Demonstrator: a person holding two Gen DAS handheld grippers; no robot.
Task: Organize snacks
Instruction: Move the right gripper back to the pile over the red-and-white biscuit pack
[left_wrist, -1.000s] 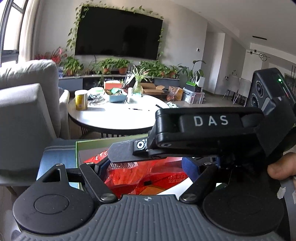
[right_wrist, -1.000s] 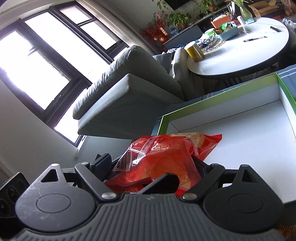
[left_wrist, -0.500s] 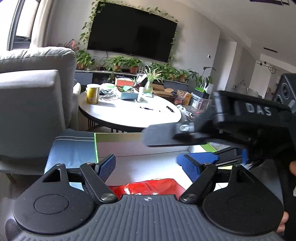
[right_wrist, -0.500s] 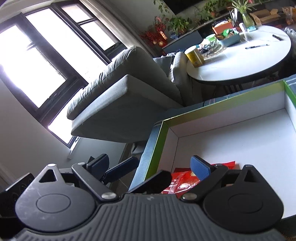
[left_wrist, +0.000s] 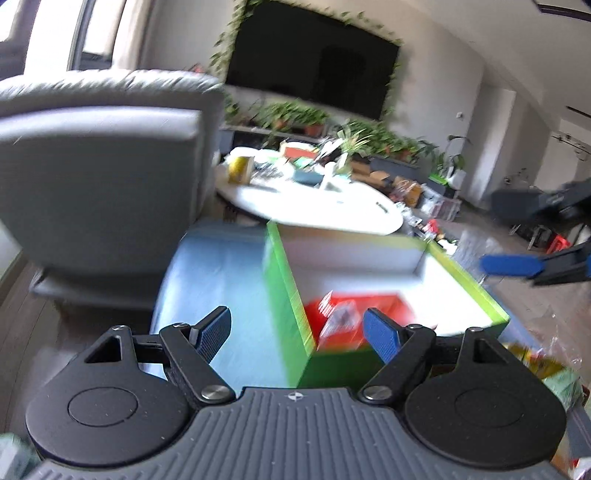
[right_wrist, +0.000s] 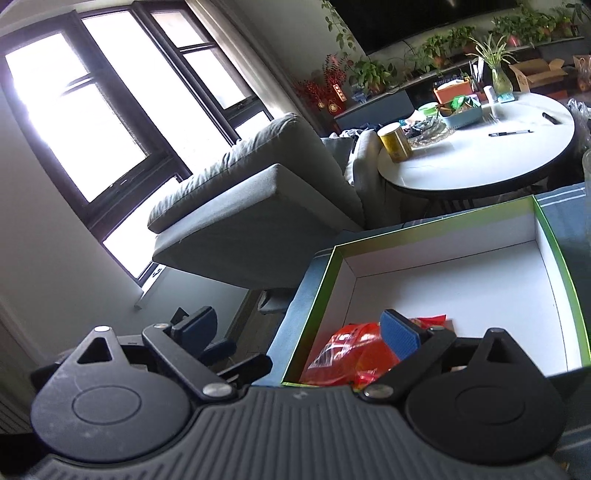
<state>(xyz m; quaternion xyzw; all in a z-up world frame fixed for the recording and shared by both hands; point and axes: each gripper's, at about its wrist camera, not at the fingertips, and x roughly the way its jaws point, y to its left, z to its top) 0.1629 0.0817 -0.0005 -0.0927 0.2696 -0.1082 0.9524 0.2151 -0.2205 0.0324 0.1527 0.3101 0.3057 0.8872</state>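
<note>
A green-edged box (right_wrist: 448, 275) with a white inside sits on a blue striped cloth (left_wrist: 218, 280). Beyond it stand a grey sofa (right_wrist: 255, 192) on the left and a round white table (right_wrist: 480, 151) carrying a yellow can (right_wrist: 395, 142), a blue tray and a pen. Further back a dark wall screen (left_wrist: 314, 61) hangs above a row of potted plants, and tall windows (right_wrist: 92, 122) fill the left wall.

The red snack bag (right_wrist: 351, 354) lies in the near left corner of the box, crumpled. In the right wrist view its long axis runs from the near left corner toward the right along the near wall; which end is its top cannot be told.

The left tongs (left_wrist: 297, 334) are spread wide and hold nothing, poised over the box's near left corner. The right tongs (right_wrist: 299, 326) are also wide and hold nothing, one blue pad (right_wrist: 400, 334) just above the bag.

A second ago both tongs gripped the bag together; now it rests in the box, and both tongs have pulled back. The left view is blurred by motion.
</note>
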